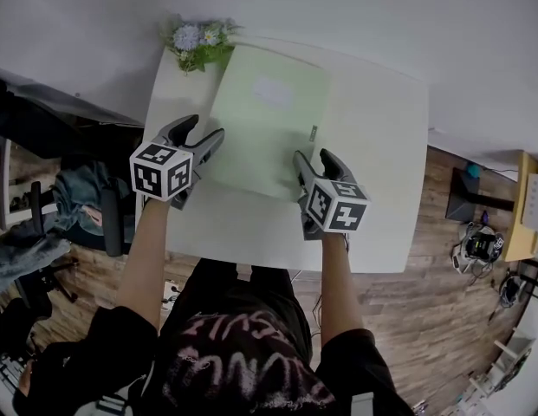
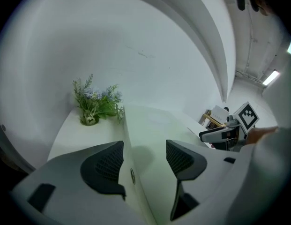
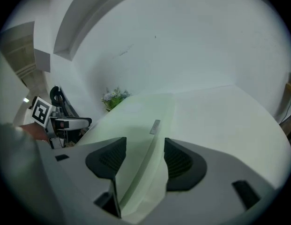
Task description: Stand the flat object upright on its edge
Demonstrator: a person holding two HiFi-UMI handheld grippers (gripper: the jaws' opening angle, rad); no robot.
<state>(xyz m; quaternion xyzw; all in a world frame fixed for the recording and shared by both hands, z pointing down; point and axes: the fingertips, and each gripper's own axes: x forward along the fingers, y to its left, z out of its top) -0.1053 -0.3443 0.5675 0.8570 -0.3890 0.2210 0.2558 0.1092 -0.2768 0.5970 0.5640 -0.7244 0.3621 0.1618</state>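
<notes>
Pre-grasp: left gripper (image 1: 205, 129) and right gripper (image 1: 313, 157) jaws open astride flat folder (image 1: 262, 133) edges on desk (image 1: 377, 154), next clamp, tip upright

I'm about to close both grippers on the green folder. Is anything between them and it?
Nothing visible. The left gripper and right gripper straddle the folder's side edges, jaws open. The flowers stand at the table's far corner, away from both.

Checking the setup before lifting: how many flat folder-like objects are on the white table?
1. A pale green folder lies on the table, its near end flanked by the left gripper and right gripper, both open. Anything beneath it would be hidden.
</notes>
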